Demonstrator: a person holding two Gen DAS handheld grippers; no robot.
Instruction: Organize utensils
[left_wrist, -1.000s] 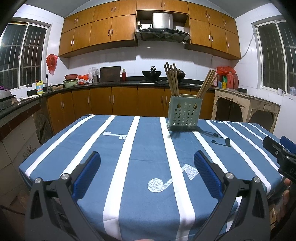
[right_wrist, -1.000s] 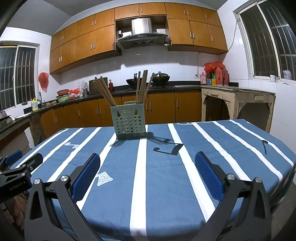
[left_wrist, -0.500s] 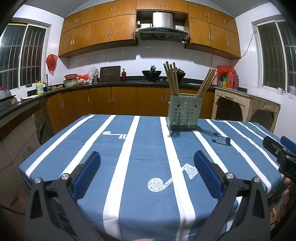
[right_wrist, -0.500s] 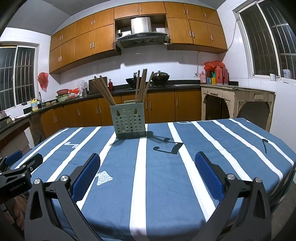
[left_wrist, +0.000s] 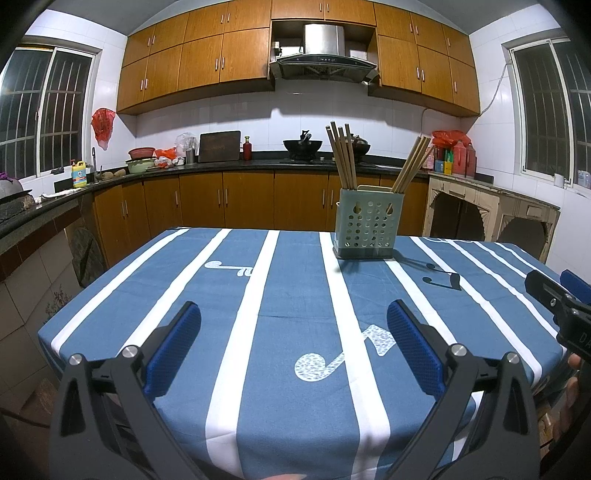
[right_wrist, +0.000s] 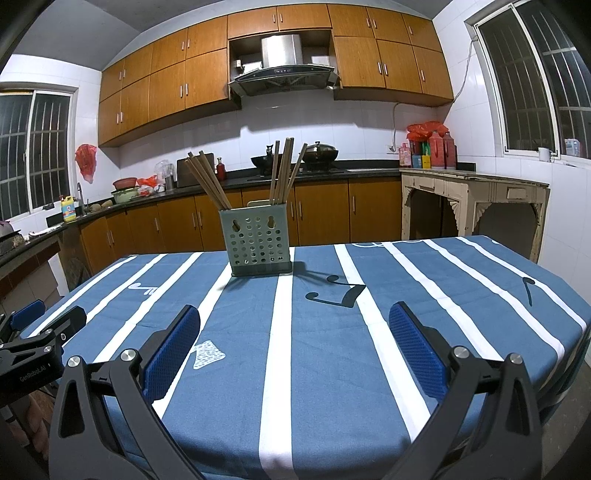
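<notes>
A grey-green perforated utensil holder (left_wrist: 365, 223) (right_wrist: 257, 242) stands on the far part of the blue striped tablecloth (left_wrist: 288, 295) (right_wrist: 321, 332). Two bundles of wooden chopsticks (left_wrist: 343, 155) (right_wrist: 210, 182) lean out of it, one to each side. My left gripper (left_wrist: 293, 332) hovers open over the near table edge, nothing between its blue pads. My right gripper (right_wrist: 293, 332) is open too, equally empty, well short of the holder. Each gripper shows at the edge of the other's view: the right gripper (left_wrist: 554, 306) and the left gripper (right_wrist: 40, 332).
Behind the table runs a dark kitchen counter (left_wrist: 221, 164) with a wok, bowls, bottles and a cutting board. A worn cream side table (right_wrist: 476, 206) stands at the right wall. A person's hand (left_wrist: 572, 369) shows at the lower right edge.
</notes>
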